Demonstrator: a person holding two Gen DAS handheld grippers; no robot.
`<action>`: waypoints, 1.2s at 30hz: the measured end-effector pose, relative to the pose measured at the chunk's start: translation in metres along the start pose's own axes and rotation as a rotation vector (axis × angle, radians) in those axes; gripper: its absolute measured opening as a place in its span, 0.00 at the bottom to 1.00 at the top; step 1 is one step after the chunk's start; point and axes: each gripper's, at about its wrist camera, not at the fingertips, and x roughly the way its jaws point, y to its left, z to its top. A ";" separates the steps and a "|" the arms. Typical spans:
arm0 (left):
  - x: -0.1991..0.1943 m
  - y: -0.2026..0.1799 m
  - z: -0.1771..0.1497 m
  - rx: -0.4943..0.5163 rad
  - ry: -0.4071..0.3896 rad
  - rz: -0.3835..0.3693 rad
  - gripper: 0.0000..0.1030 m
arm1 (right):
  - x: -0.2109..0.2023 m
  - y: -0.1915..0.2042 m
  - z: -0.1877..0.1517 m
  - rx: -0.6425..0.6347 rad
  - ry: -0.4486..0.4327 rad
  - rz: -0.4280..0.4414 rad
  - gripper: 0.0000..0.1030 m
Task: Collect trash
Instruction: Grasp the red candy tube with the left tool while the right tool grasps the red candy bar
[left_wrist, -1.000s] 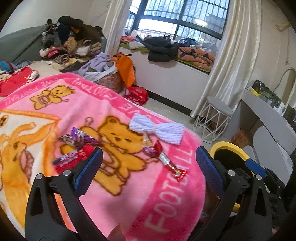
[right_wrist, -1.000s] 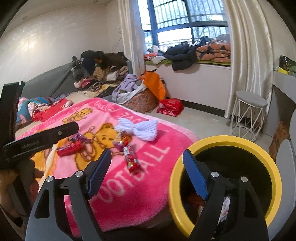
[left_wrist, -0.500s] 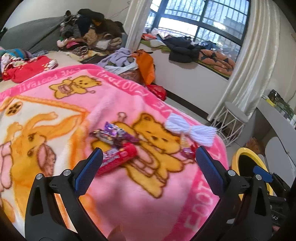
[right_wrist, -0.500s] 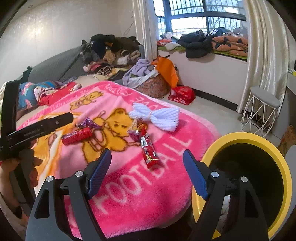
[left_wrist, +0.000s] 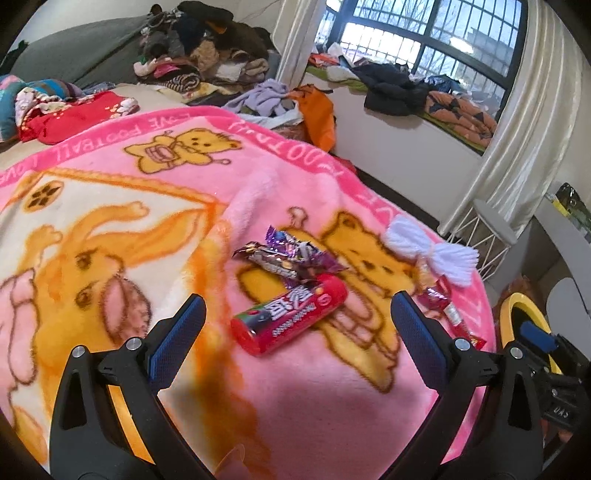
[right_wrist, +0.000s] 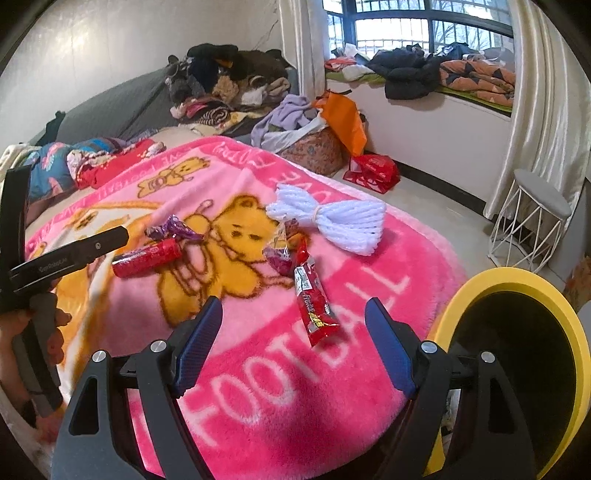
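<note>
On the pink bear blanket (left_wrist: 110, 158) lies a red candy tube (left_wrist: 291, 319), straight ahead of my open left gripper (left_wrist: 295, 317), whose fingers frame it without touching. Behind the tube sit crumpled purple wrappers (left_wrist: 291, 254). Further right lies a long red snack wrapper (left_wrist: 448, 315). In the right wrist view my right gripper (right_wrist: 293, 325) stands open just short of that red snack wrapper (right_wrist: 314, 299), with a small crinkled wrapper (right_wrist: 279, 258) beyond it and the red tube (right_wrist: 147, 258) to the left. A yellow-rimmed black bin (right_wrist: 517, 280) stands at the right.
A white yarn bow (right_wrist: 332, 218) lies on the blanket near the wrappers. Clothes are piled at the bed head (right_wrist: 229, 85) and on the window ledge (right_wrist: 424, 70). A white wire stool (right_wrist: 532, 221) and a red bag (right_wrist: 373, 171) stand on the floor.
Both grippers have come forward and lower over the blanket. The red tube now sits between the left fingers' line, and the right view has swung from the bin toward the red snack wrapper.
</note>
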 end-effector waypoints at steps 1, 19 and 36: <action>0.003 0.001 0.001 0.007 0.009 0.006 0.90 | 0.004 0.000 0.000 -0.001 0.006 -0.001 0.75; 0.046 0.008 -0.005 0.031 0.138 -0.032 0.71 | 0.071 -0.013 0.009 0.048 0.201 -0.002 0.47; 0.044 -0.010 -0.016 0.106 0.159 -0.015 0.41 | 0.042 -0.005 -0.004 0.050 0.176 0.070 0.19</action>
